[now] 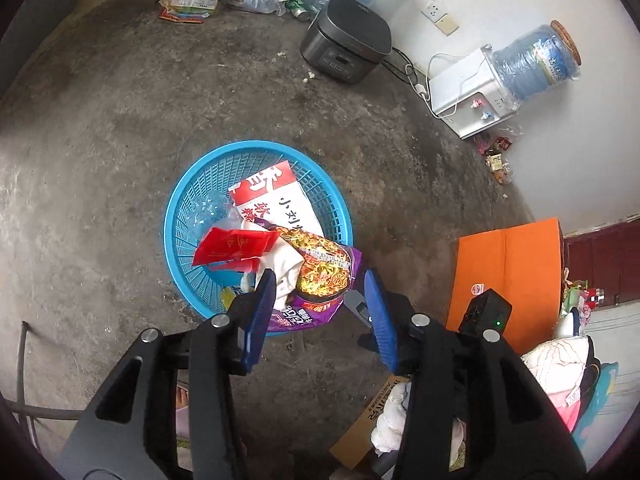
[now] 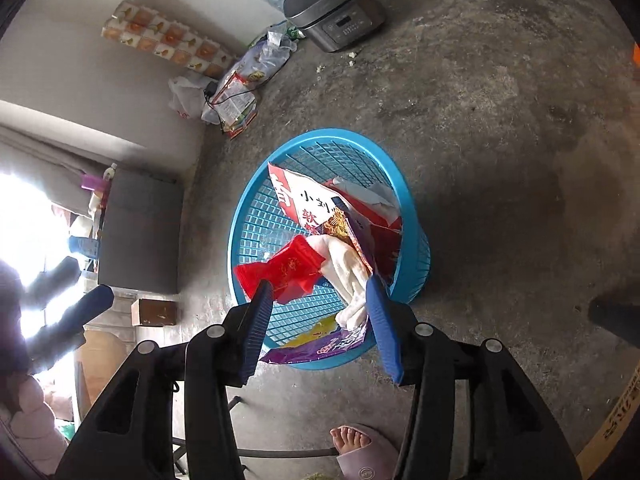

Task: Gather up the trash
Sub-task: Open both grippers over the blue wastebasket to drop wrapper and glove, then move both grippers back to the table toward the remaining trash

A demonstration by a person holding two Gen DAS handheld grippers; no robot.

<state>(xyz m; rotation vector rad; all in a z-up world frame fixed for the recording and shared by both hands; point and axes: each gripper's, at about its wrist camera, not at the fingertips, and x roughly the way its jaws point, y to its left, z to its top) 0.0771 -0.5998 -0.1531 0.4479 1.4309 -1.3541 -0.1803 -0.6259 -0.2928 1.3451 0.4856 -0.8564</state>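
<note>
One blue basket [image 1: 182, 216] holds one red packet [image 1: 234, 249], one white cloth [image 1: 285, 268], one noodle wrapper [image 1: 324, 272]; both my grippers, left gripper [image 1: 320, 300] and right gripper [image 2: 320, 300], jaws apart, empty.

Both claws angle down over the blue basket [image 1: 256, 152]: left claw [image 1: 320, 280] and right claw [image 2: 318, 292] gape open, nothing pinched between the fingers.

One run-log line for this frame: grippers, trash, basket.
left gripper: open, empty | right gripper: open, empty | red wrapper, white tissue, noodle packet: in blue basket | floor: litter remains
</note>
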